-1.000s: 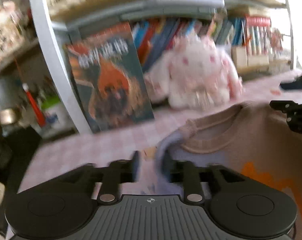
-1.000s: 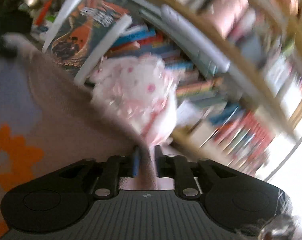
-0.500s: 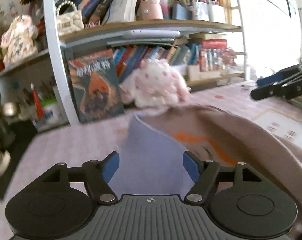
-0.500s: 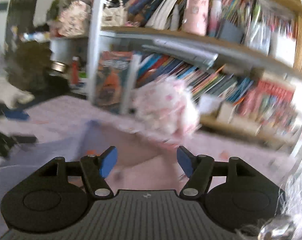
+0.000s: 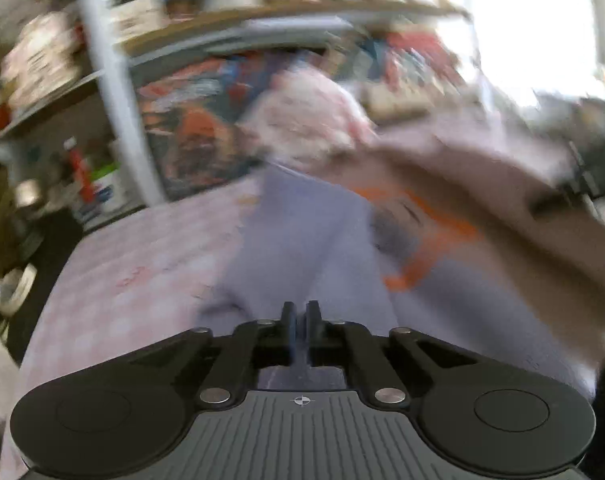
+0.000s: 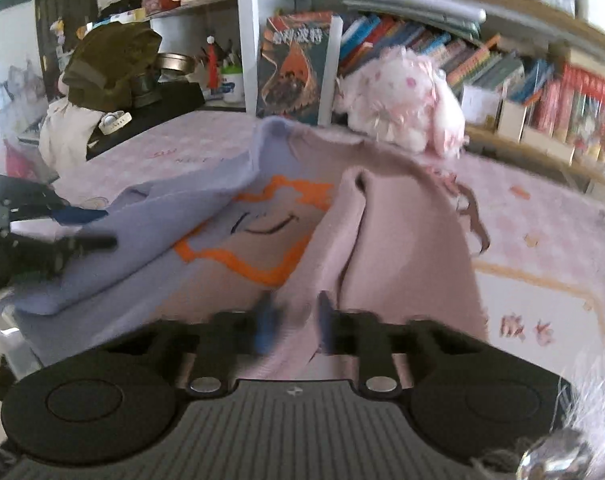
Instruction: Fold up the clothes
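A sweatshirt with lavender sleeves, a tan-pink body and an orange star outline (image 6: 262, 236) lies rumpled on the pink checked tablecloth (image 6: 542, 240). My left gripper (image 5: 301, 312) is shut on the lavender cloth (image 5: 302, 240) at the near edge; this view is blurred. My right gripper (image 6: 294, 316) has its jaws narrowly apart around a fold of the pink cloth (image 6: 382, 248). The left gripper also shows in the right wrist view (image 6: 42, 236) at the left.
A bookshelf with books (image 6: 502, 68) runs along the back. A pink plush toy (image 6: 402, 100) and an upright book (image 6: 294, 68) stand behind the sweatshirt. A dark green bag (image 6: 110, 64) and a watch (image 6: 114, 120) are at the back left.
Both grippers were open half a second ago. The left has shut on the lavender cloth and the right has narrowed around the pink fold. The sweatshirt now lies nearer both cameras.
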The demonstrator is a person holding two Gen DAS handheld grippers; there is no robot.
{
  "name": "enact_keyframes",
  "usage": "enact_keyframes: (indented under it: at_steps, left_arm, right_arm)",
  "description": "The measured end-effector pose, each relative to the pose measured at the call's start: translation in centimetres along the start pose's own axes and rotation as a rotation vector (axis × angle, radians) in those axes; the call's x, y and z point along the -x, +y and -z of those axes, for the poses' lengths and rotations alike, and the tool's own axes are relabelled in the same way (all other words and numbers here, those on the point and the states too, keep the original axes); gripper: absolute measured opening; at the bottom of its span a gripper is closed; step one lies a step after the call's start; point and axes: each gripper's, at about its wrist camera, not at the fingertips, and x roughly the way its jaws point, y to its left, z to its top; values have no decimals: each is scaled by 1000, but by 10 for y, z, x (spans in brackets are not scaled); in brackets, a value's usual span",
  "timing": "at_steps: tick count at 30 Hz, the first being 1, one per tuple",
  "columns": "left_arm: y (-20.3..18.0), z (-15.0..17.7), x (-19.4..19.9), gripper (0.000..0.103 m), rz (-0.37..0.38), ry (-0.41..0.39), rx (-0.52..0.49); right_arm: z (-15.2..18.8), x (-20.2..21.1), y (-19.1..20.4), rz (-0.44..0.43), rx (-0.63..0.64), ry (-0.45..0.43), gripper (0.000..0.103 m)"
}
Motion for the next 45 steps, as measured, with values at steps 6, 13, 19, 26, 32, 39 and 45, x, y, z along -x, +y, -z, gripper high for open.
enact_keyframes:
  at_steps: [6, 13, 19, 26, 32, 39, 45]
  left_arm:
    - [86, -43, 0, 0, -201, -29, 39]
    - [133, -57, -24, 5, -368, -6, 60]
    - [106, -34, -20, 60, 55, -6, 79]
    - [97, 7, -24, 59, 24, 170, -7]
    - [115, 24, -34, 63, 6, 239, 93]
    - [124, 25, -23, 5, -7, 202, 141]
    - [174, 8, 5, 5, -282, 61, 270]
  right_arm:
    - [2, 2, -10, -1, -23, -6, 13]
    - [7, -8, -22, 59, -64, -6, 12]
    - [9, -9, -26, 46, -76, 3, 12]
    - [11, -10, -24, 46, -67, 11, 12]
    - [11, -17, -19, 34, -69, 25, 12]
    - [10, -8, -17, 22, -86, 3, 13]
    - [6, 17, -27, 46, -97, -44, 35]
